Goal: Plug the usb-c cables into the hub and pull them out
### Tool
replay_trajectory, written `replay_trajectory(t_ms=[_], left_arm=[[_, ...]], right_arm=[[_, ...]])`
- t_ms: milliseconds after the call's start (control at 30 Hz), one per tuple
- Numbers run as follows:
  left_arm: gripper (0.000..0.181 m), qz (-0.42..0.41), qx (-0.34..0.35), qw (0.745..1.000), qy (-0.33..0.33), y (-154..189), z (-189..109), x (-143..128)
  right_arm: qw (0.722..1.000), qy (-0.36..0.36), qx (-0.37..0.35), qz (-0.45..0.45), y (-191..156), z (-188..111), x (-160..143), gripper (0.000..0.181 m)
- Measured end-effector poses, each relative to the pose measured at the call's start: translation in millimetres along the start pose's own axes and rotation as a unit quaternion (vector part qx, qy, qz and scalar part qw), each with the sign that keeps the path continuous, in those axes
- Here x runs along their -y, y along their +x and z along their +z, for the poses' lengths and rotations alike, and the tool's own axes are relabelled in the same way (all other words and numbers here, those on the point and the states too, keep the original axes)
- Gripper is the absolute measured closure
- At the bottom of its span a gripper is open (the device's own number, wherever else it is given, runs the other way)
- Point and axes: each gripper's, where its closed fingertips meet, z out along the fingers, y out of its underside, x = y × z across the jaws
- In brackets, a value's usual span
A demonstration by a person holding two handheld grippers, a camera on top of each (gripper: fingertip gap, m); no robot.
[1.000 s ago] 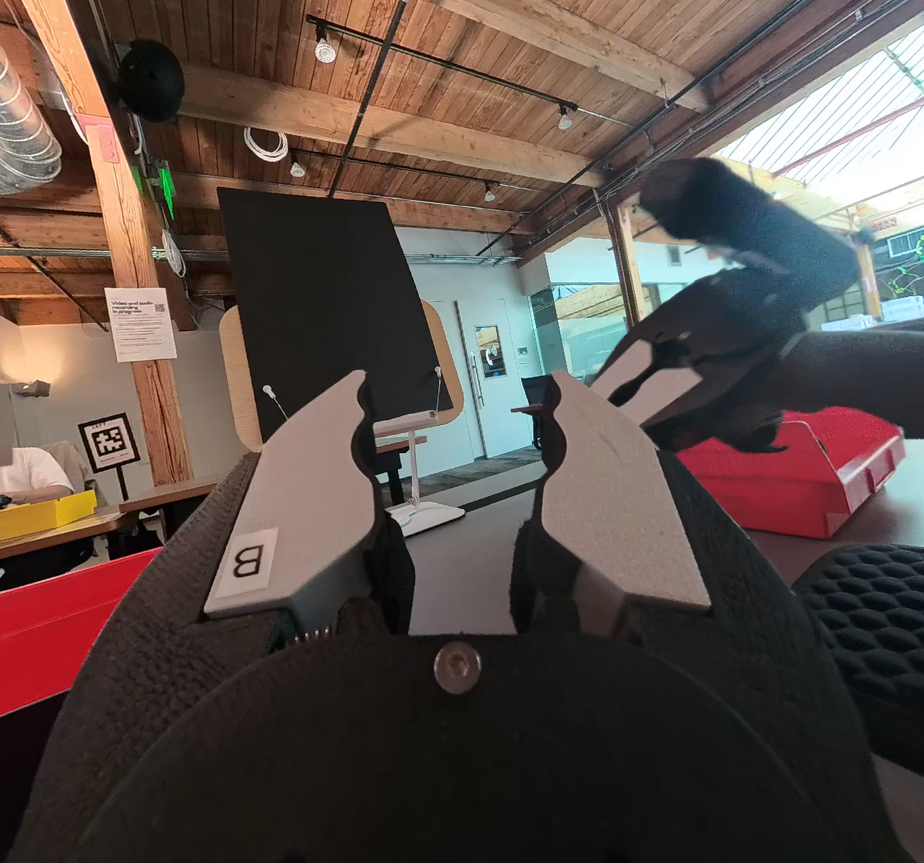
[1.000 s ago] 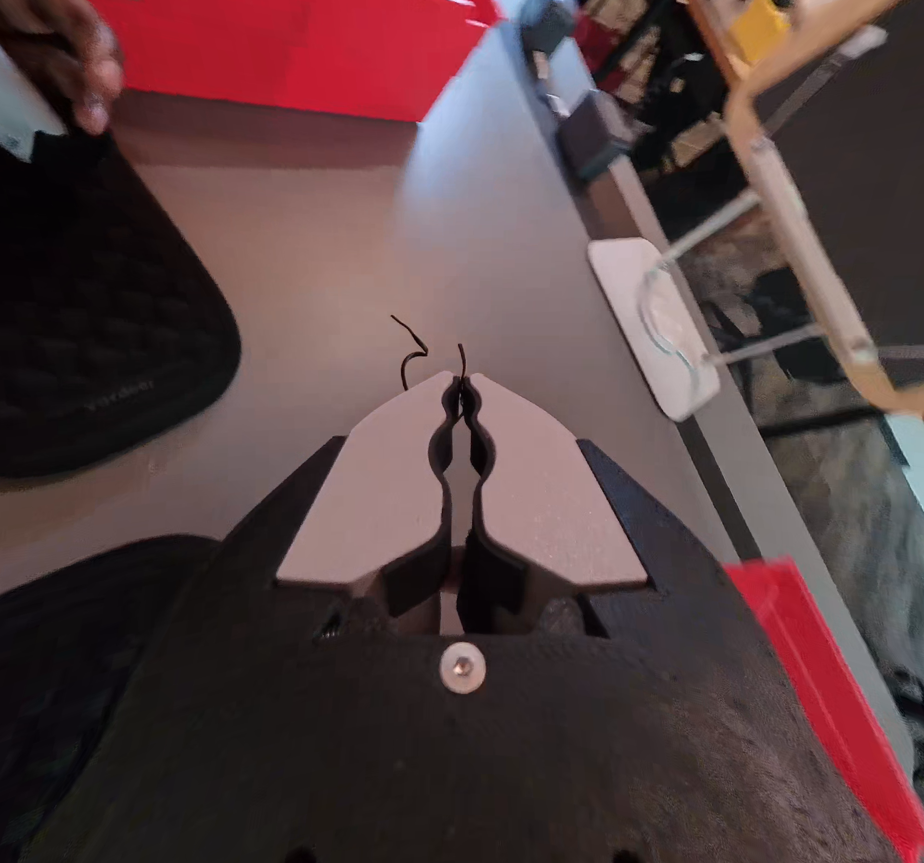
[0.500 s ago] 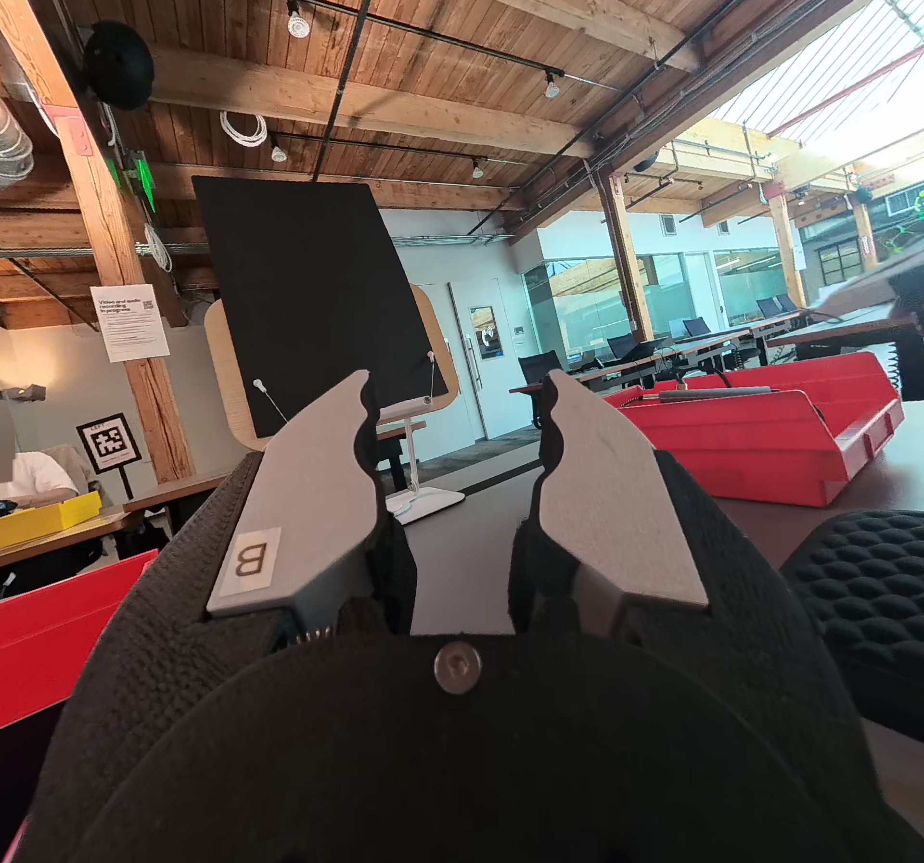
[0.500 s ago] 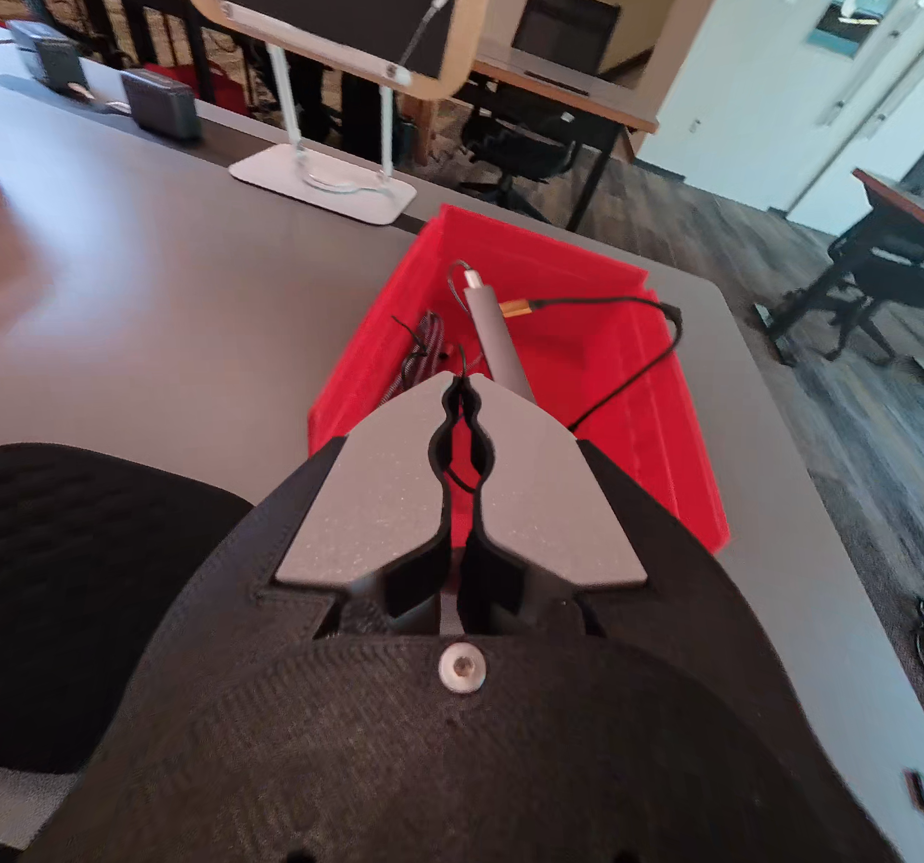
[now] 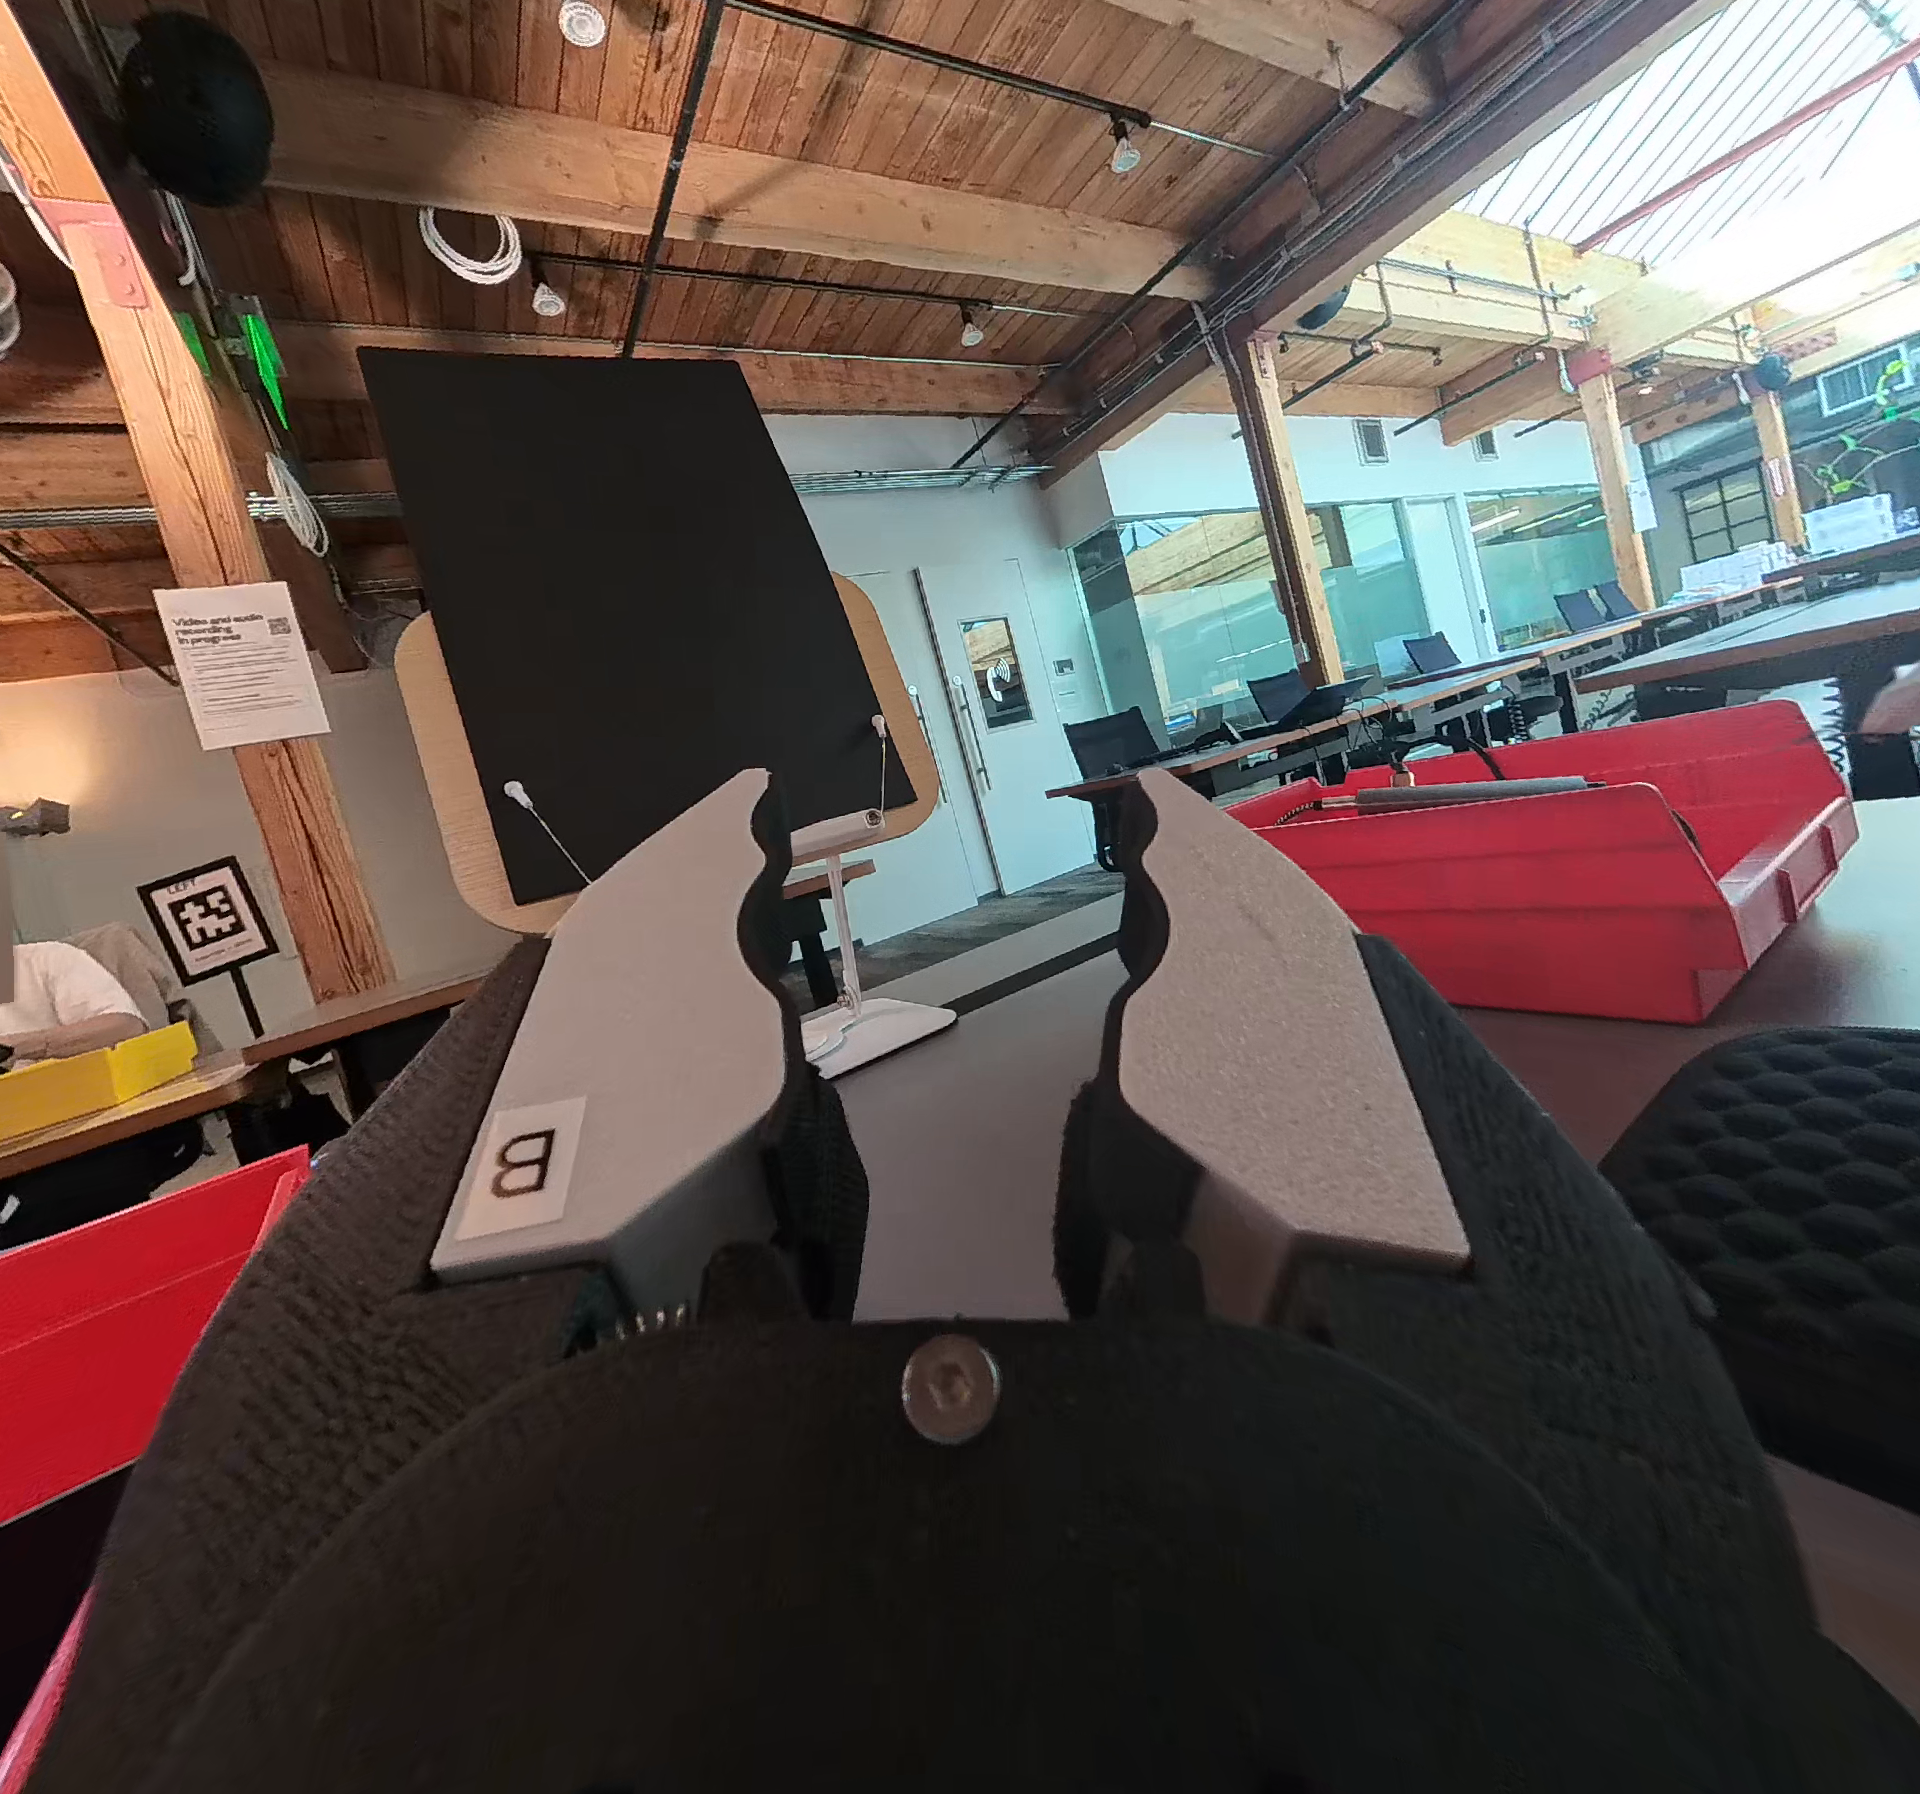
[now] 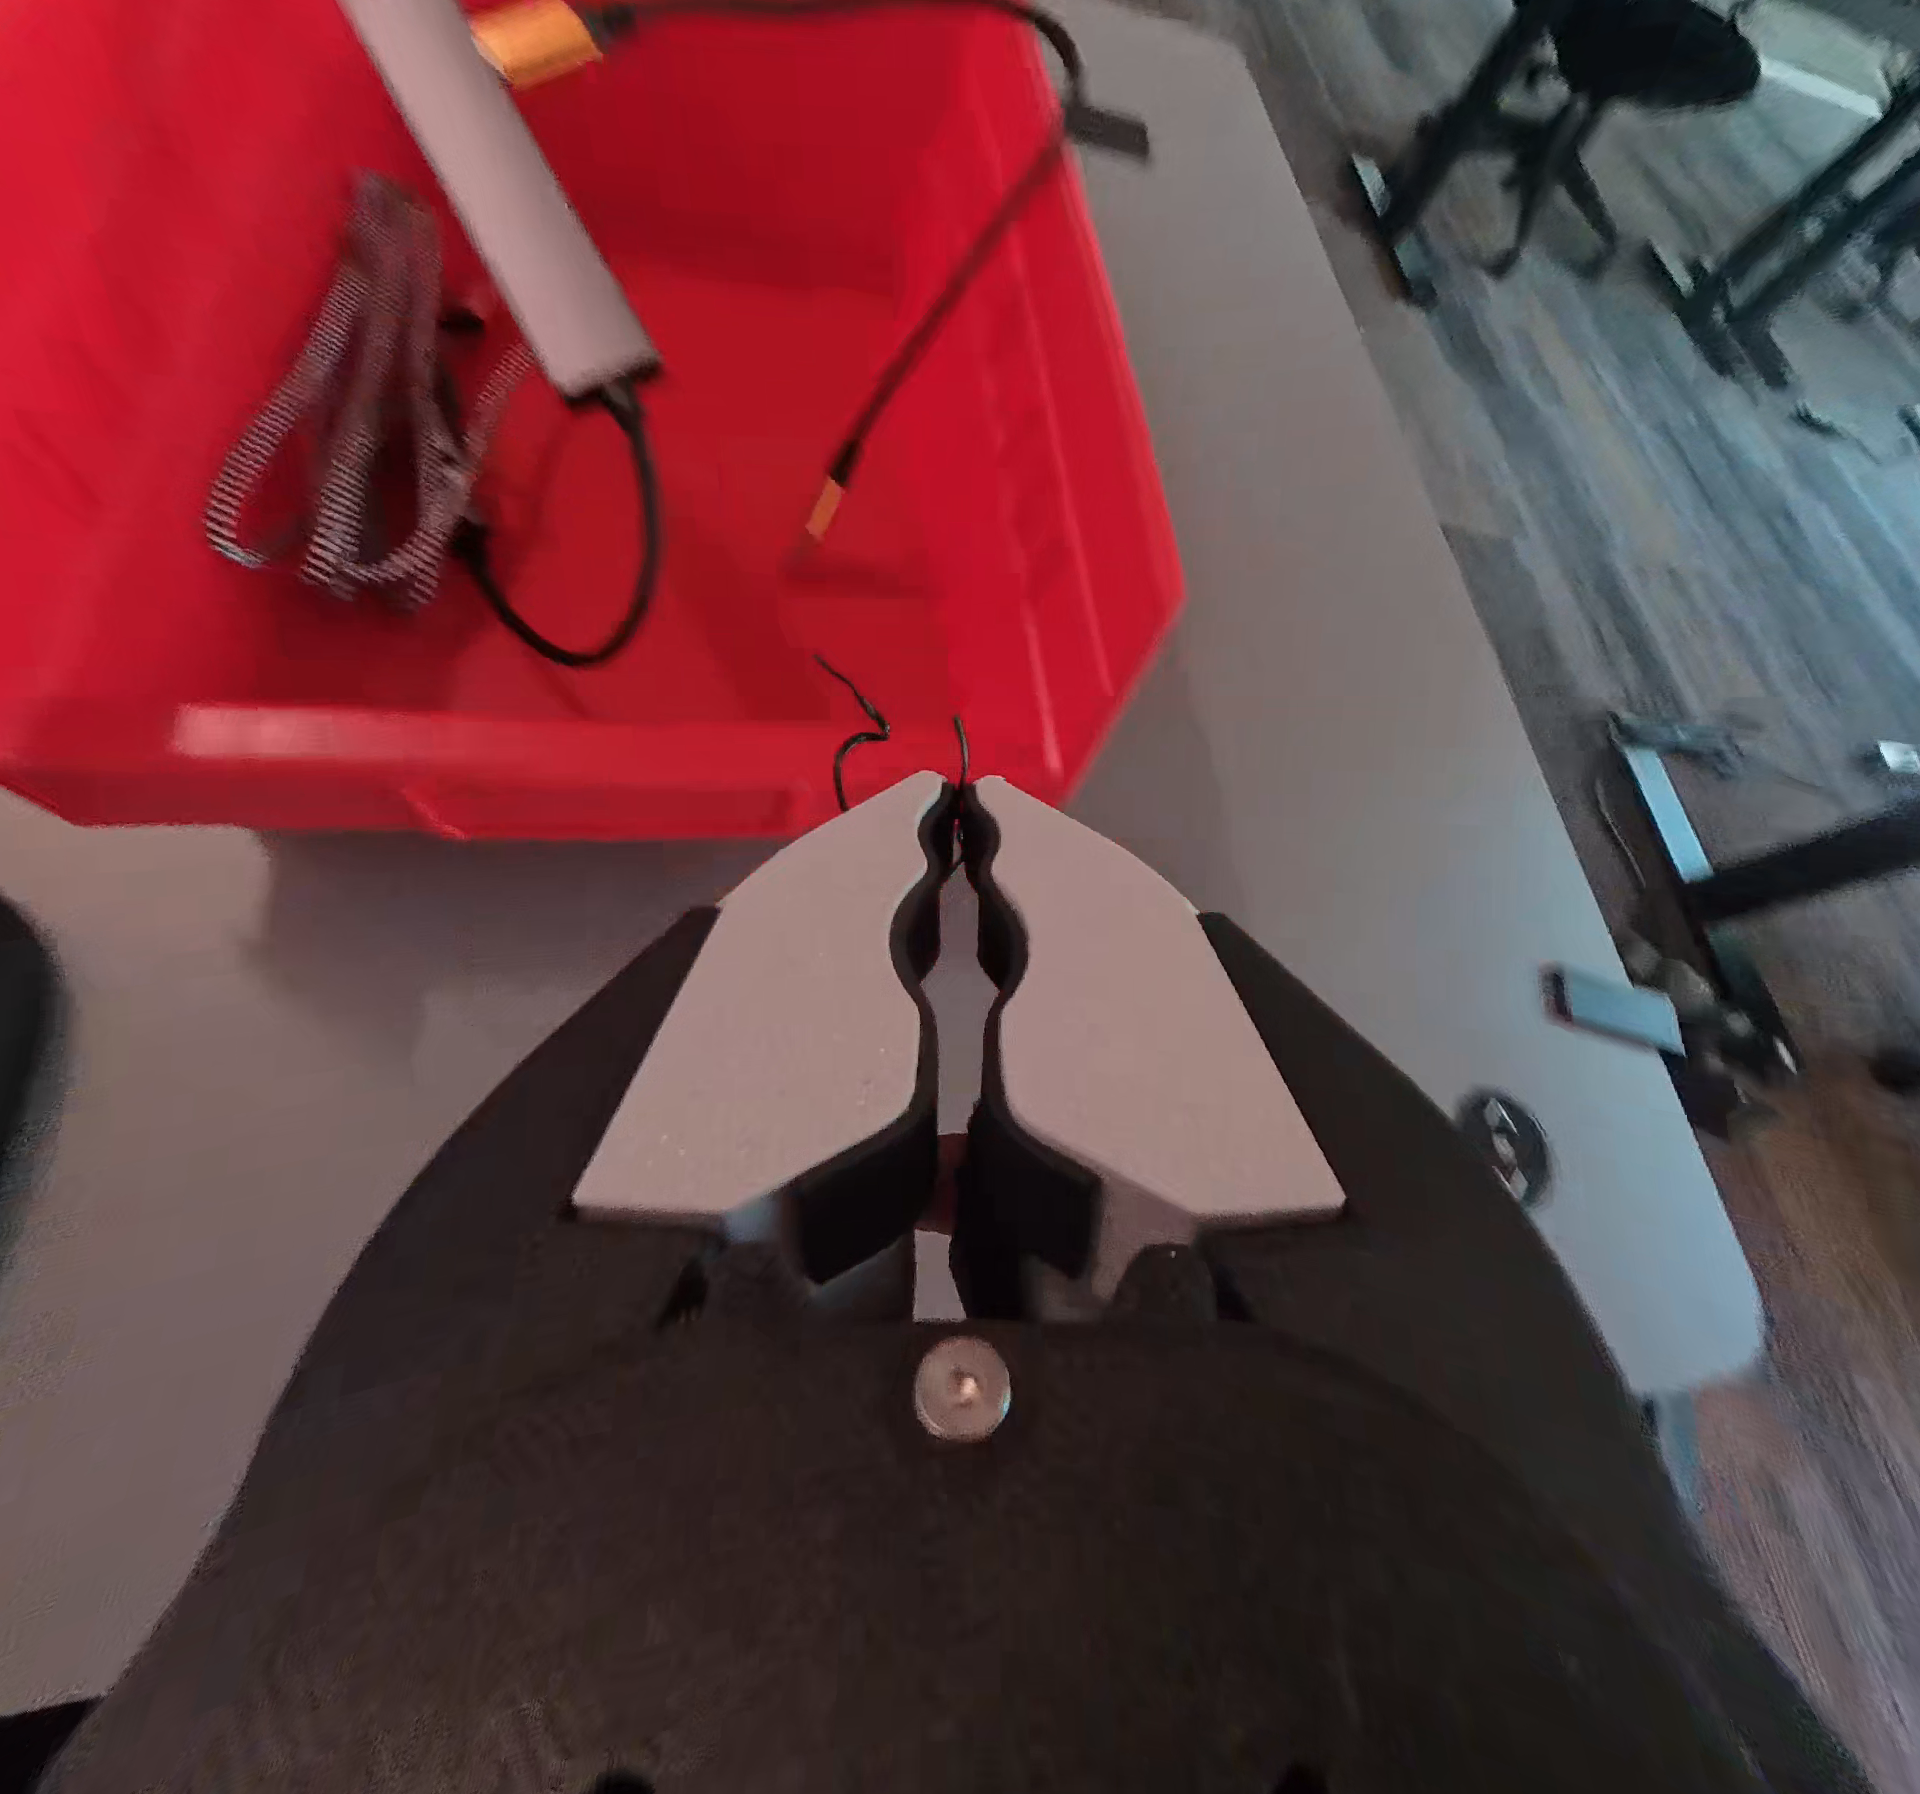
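A grey hub point(image 6: 488, 155) lies in a red bin point(image 6: 1091, 497) on the table. A black cable with an orange plug point(image 6: 535, 40) sits at the hub's side; its other orange end point(image 6: 826, 508) lies loose in the bin. A coiled braided grey cable point(image 6: 343, 414) lies beside the hub. My right gripper point(image 6: 958, 783) is shut just above the bin's near right corner, with a thin black strand sticking out of its tips. My left gripper point(image 5: 951, 788) is open and empty, pointing up over the table; the bin point(image 5: 1507, 892) is to its right.
A black honeycomb mat point(image 5: 1787, 1173) lies on the table at the right. A stand holding a black board point(image 5: 623, 622) has its white base point(image 5: 883, 1022) at the table's far edge. Another red bin point(image 5: 104, 1329) is at the left. The table's edge point(image 6: 1455, 705) drops to the floor right of the bin. My right fingertips sit around 45 cm from my left ones. The grey hub point(image 6: 488, 155) lies some 15 cm from my right tips, 35 cm from my left tips.
My right gripper swung from the bare table to the red bin and came close over it, staying shut. It left the left wrist view. My left gripper stayed open and barely moved.
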Motion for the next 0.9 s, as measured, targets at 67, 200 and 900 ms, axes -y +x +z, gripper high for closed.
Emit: replay_trajectory(t_ms=[67,200,900], left_arm=[[0.122,0.001,-0.002,1.000,-0.001,0.7,0.2,-0.2],[0.122,0.007,-0.004,1.000,-0.003,2.4,0.7,-0.8],[0.124,-0.064,-0.104,0.992,-0.044,27.2,4.6,11.7]], right_arm=[[0.999,-0.041,-0.031,0.012,19.7,0.6,-20.3,0.181],[0.992,-0.101,-0.058,0.039,38.5,9.3,-54.0,0.181],[0.985,0.149,-0.090,-0.010,28.8,-8.0,36.9,0.048]])
